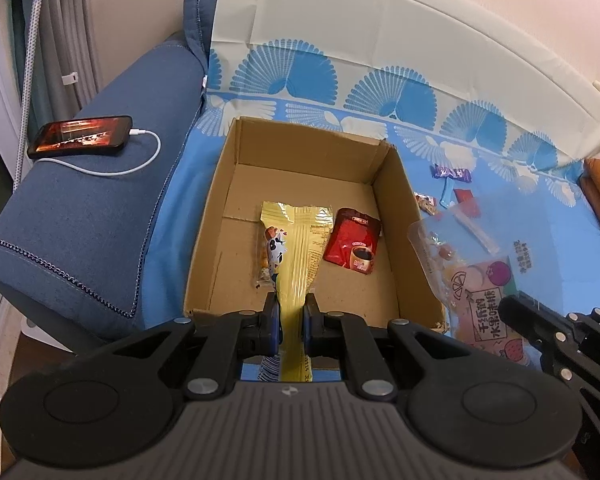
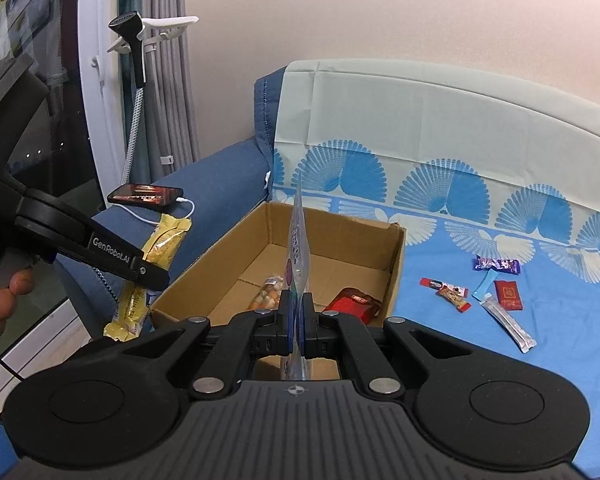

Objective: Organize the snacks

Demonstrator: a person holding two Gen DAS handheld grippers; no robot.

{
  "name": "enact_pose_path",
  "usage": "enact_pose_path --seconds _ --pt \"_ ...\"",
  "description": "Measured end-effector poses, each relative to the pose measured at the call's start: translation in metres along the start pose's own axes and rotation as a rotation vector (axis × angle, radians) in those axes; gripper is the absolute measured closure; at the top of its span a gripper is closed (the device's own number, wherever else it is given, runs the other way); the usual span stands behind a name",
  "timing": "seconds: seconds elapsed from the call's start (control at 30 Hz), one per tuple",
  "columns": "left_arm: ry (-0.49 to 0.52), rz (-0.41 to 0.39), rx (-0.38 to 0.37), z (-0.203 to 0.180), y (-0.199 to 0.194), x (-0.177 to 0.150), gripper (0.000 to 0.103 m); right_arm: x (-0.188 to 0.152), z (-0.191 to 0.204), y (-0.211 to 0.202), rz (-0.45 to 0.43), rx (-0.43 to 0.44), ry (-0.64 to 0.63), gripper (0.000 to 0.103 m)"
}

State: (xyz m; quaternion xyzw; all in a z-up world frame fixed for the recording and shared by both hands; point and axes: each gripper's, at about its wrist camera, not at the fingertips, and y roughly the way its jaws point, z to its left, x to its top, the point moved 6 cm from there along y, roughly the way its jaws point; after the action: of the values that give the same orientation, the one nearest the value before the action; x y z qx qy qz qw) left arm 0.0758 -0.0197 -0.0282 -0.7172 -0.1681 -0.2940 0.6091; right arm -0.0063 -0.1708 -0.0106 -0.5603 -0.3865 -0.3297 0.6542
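A yellow snack packet (image 1: 300,256) hangs pinched between the pressed-together pads of the left gripper (image 1: 291,320), held over the near edge of an open cardboard box (image 1: 300,152). Inside the box lie a red coffee sachet (image 1: 352,246) and a small clear packet of nuts (image 2: 268,296). The right gripper (image 2: 296,320) is clamped on a clear candy pouch (image 2: 297,248) with fruit pictures, held edge-on above the box's near right corner. The box sits on a blue cloth with a fan pattern (image 2: 480,320) spread over a sofa. To the right of the box, small wrapped snacks (image 2: 496,292) are scattered on the cloth. On the sofa's blue armrest (image 1: 84,216), far left, a phone (image 1: 80,136) lies plugged into a white cable (image 1: 140,160).
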Motion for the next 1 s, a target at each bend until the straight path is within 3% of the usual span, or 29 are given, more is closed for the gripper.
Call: enact_pose_path --seconds 0.43,1.0 --pt "-0.012 0.013 0.024 0.005 0.015 0.011 0.091 0.006 -0.003 0.018 0.009 0.006 0.019 0.100" --pt "0.005 0.007 0.044 -0.001 0.064 0.066 0.091 0.036 -0.023 0.080 0.024 0.008 0.045 0.100"
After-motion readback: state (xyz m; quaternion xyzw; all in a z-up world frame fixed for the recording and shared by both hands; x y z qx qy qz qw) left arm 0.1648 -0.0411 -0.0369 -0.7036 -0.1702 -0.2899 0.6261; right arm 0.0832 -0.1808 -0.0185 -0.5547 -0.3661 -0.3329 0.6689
